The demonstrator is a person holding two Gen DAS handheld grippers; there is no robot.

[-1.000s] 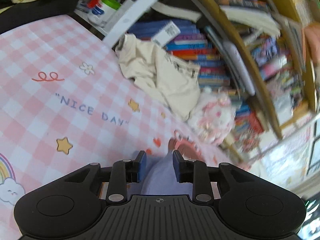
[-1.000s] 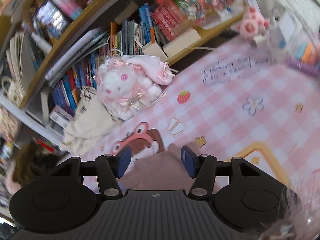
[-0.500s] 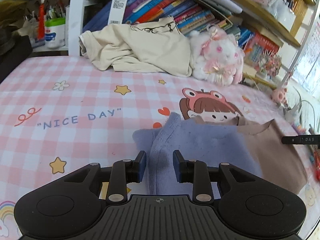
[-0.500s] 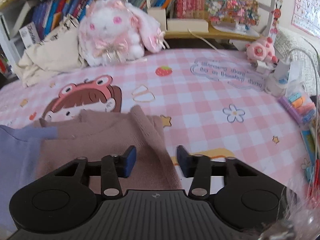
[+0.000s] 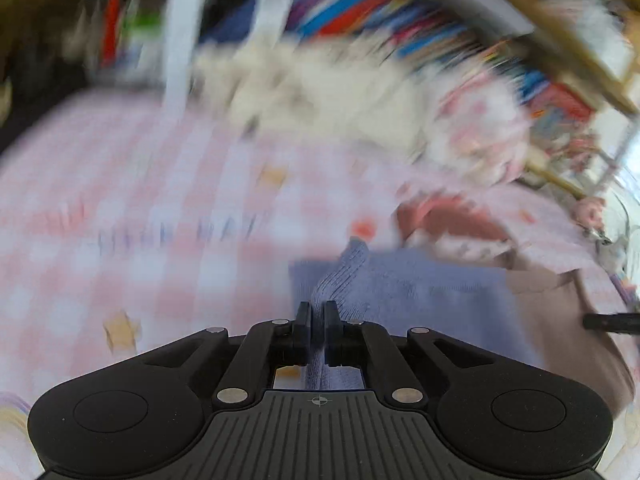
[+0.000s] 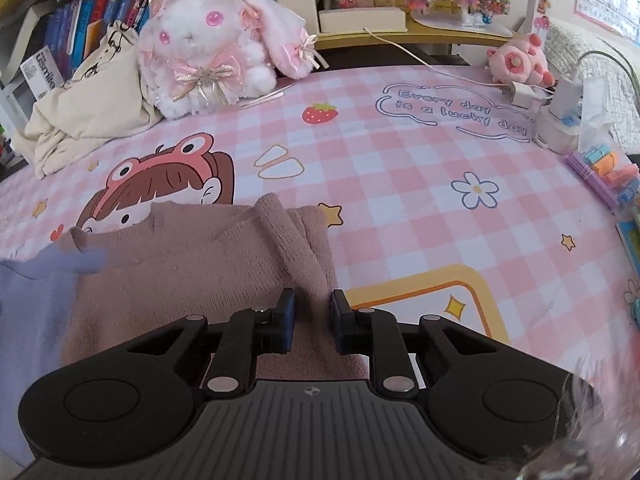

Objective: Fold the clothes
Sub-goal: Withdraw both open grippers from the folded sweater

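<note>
Pink-and-white checked cloth (image 6: pixel 400 184) covers the work surface, printed with a frog-hat girl, a strawberry, stars and the words "Every day is a lucky day". On it lies the two-tone sweater (image 6: pixel 192 264), its mauve-brown half spread flat on the right and its lavender half on the left. The left gripper (image 5: pixel 318 312) has its jaws pressed nearly together on a raised ribbed fold of the lavender knit, which runs up between the fingers; that view is heavily motion-blurred beyond the garment, so the background is only smears of colour. The right gripper (image 6: pixel 312 308) sits low over the mauve half, its jaws a modest gap apart with a rolled ridge of the knit lying between them; whether the pads actually pinch the fabric cannot be told. Along the far edge of the cloth a fluffy white-and-pink plush rabbit (image 6: pixel 212 44) leans beside a crumpled cream garment (image 6: pixel 88 112), both in front of a shelf of books (image 6: pixel 96 12). To the far right stand a small pink plush toy (image 6: pixel 520 62), a white charger with cables (image 6: pixel 560 112) and a bundle of pastel items (image 6: pixel 604 168) at the cloth's edge, well apart from the sweater.
</note>
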